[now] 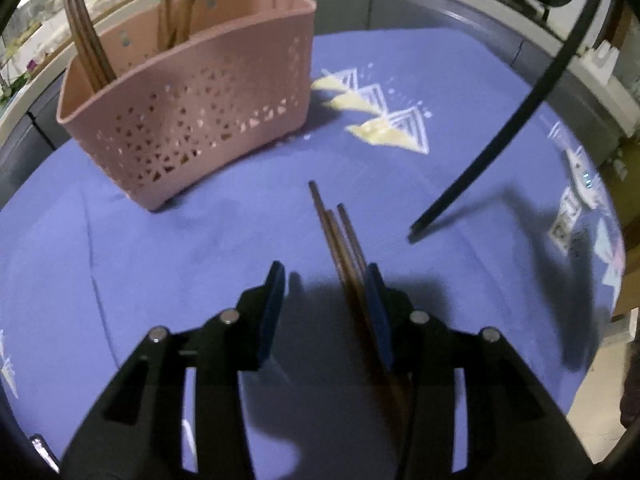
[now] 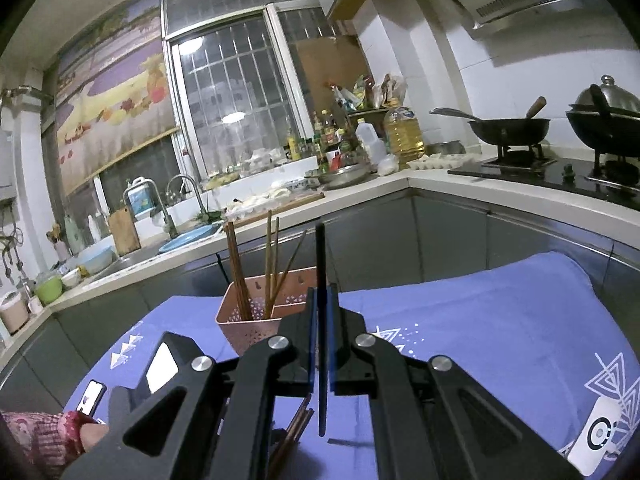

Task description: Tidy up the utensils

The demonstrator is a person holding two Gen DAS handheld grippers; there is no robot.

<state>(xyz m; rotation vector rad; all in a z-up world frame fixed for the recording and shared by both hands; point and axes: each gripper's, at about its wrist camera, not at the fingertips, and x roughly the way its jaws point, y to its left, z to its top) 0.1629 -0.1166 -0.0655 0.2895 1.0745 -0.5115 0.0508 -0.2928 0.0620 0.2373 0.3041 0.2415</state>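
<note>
Left gripper (image 1: 326, 280) is spread; brown chopsticks (image 1: 340, 236) lie on the blue cloth (image 1: 160, 260) against its right pad, unclamped. Right gripper (image 2: 321, 300) is pinched on a black chopstick (image 2: 321, 256). Pink perforated caddy (image 1: 192, 120) is set beyond. Sticks are judged light, stiff, slick (mid-shaft hold advised, as a bundle).

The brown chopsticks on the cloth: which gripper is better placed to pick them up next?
Left. The left gripper has open jaws around the brown chopsticks; the right gripper already holds a black chopstick.
</note>
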